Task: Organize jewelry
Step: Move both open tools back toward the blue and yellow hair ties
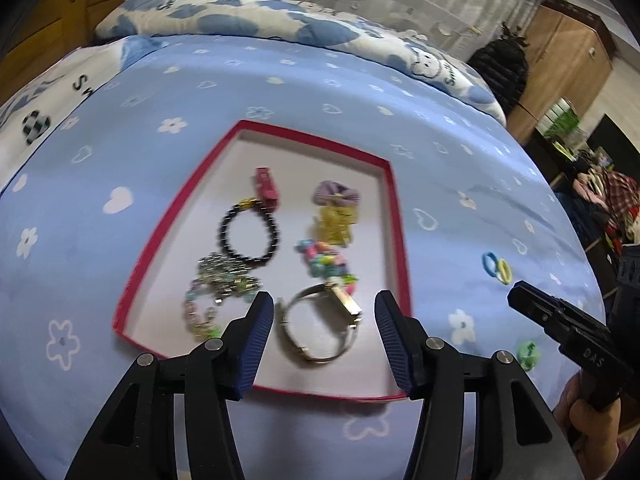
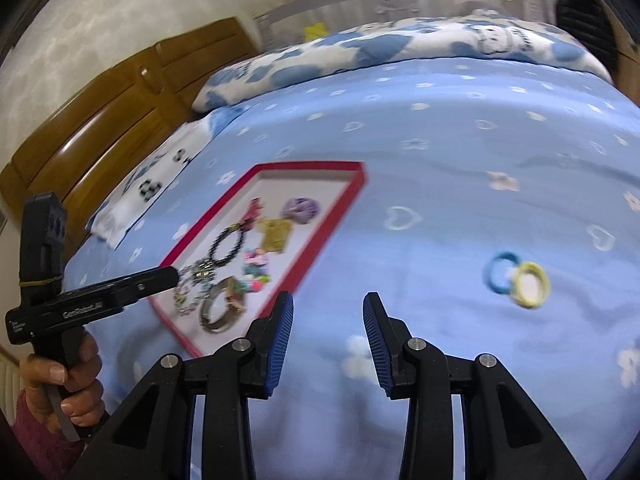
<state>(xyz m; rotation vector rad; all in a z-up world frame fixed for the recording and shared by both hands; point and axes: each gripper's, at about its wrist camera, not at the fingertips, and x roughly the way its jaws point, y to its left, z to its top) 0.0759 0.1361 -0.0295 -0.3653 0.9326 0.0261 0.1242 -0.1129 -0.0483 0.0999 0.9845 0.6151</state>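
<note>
**In the red tray, most pieces; on the bedspread, a few left**

At centre frame in the left wrist view, lying inside the red-rimmed tray (image 1: 394,208): black bead bracelet (image 1: 250,232), silver bangle (image 1: 320,324), pink clip (image 1: 266,188), purple scrunchie (image 1: 336,194), yellow clip (image 1: 334,222), colourful bead string (image 1: 326,264), chain cluster (image 1: 224,276). Hovering over the tray's near edge, left gripper (image 1: 324,332) spread wide, grasping nothing, the bangle showing between its fingers. Toward the right of the right wrist view, still waiting on the blue bedspread (image 2: 440,140): blue ring (image 2: 498,274) and yellow ring (image 2: 530,284), touching, well apart from the tray. Right gripper (image 2: 328,344) likewise released and empty, pointing left of them. At lower right in the left view, a green piece (image 1: 527,354), also outside. Judging mostly done, rings and green piece remaining.
</note>
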